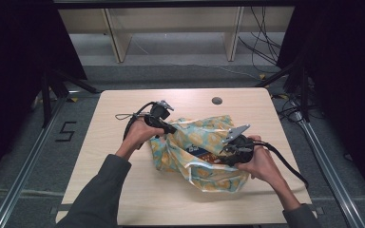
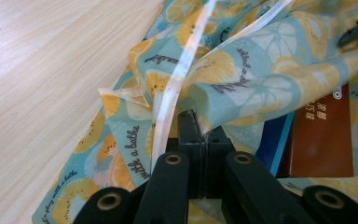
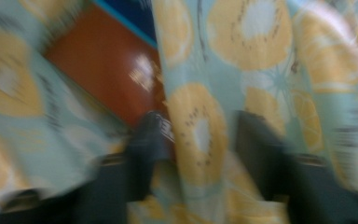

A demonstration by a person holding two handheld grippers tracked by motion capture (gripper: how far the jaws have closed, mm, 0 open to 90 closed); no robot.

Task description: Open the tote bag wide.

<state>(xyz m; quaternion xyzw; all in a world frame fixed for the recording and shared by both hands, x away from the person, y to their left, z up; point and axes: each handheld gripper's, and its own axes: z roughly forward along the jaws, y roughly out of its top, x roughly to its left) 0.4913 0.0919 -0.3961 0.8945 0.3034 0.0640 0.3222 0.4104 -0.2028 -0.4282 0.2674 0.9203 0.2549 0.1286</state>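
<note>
Mostly teal, the crumpled bag (image 1: 199,152) bears yellow citrus slices.

Table (image 1: 123,190) of pale matt wood-grain laminate, bag (image 2: 261,79) of thin glossy printed plastic film, box (image 2: 324,140) of smooth brown card, gripper jaws of matt black plastic

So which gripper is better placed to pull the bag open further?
Probably the right gripper: its jaws are apart with a fold of the bag between them. The left gripper is already shut on the edge.
</note>
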